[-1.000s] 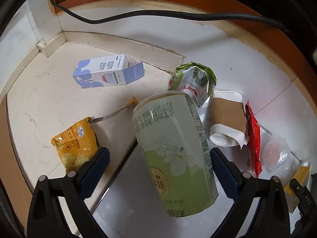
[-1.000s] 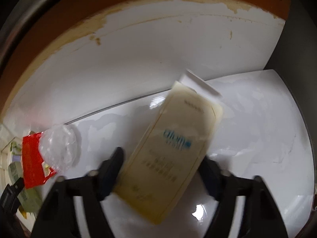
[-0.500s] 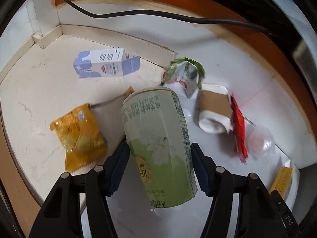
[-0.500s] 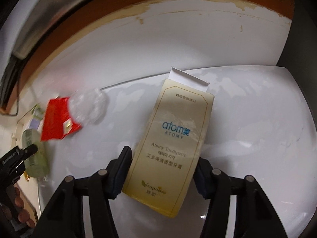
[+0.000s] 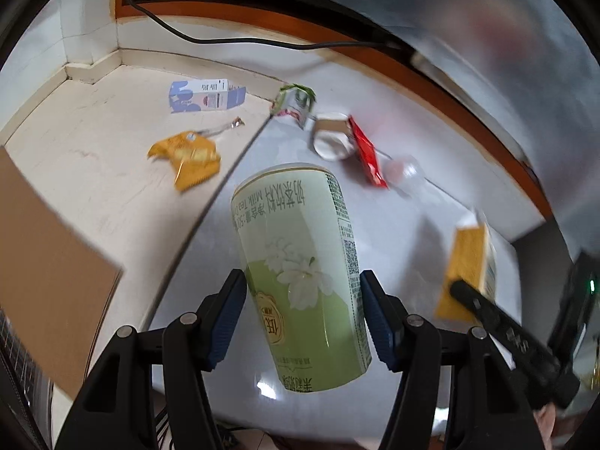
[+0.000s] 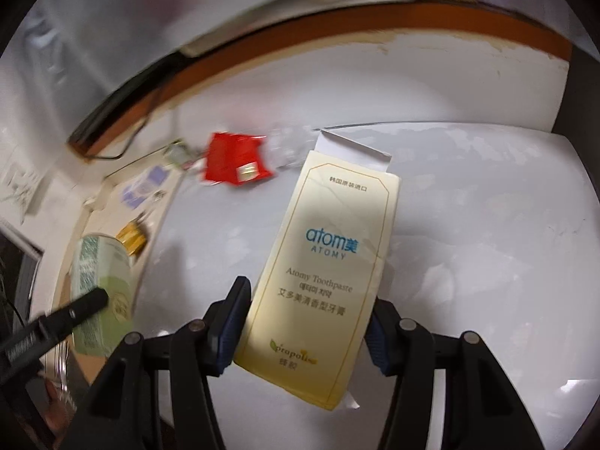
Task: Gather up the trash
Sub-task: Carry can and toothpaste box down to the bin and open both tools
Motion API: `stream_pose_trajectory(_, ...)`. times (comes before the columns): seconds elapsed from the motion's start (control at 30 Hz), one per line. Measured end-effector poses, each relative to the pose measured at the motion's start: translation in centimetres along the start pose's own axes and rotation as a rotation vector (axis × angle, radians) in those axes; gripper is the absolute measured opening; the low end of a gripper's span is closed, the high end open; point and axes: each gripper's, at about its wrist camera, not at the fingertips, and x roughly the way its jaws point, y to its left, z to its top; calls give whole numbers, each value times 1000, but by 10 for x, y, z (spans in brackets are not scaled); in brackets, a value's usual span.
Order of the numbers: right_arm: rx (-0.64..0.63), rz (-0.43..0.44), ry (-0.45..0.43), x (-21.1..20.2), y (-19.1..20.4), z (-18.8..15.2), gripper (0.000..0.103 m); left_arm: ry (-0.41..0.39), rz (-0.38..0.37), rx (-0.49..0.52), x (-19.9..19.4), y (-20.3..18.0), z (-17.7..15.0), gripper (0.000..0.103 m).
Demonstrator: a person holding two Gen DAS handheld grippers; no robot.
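while the left gripper (image 5: 303, 318) clamps a milk tea can (image 5: 300, 262), only the right gripper (image 6: 307, 322) view shows its clamped toothpaste box (image 6: 322, 273) face.

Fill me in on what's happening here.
A person is collecting trash with a gripper in each hand. The left gripper is clamped on a green milk tea can, the right gripper on a yellow toothpaste box, and both are held above the white floor. Left lying there: a blue carton, a yellow snack bag, a green pouch, a paper cup, a red wrapper and some clear plastic.
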Motion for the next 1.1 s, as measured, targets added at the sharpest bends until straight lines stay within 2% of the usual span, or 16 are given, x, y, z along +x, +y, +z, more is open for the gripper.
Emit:
stream_pose_trajectory(0.23, -124, 66, 1, -35, 50, -38, 56, -31, -15, 53, -63, 21, -56, 60)
stream_pose_trajectory(0.43, -212, 78, 28, -48, 91, -78, 55, -61, 6, 62, -100, 54, -101, 60)
stream_pose_trajectory(0.63, -235, 64, 49, -64, 112, -126, 55, -54, -14, 76, -117, 87, -146, 60)
stream_pose_trajectory(0.83, -278, 44, 72, -77, 133, -176, 55, -31, -36, 110, -123, 104, -184, 60)
stream_pose_trajectory(1.1, -391, 38, 118, -84, 145, -211, 55, -14, -57, 97, -124, 109, -214, 60)
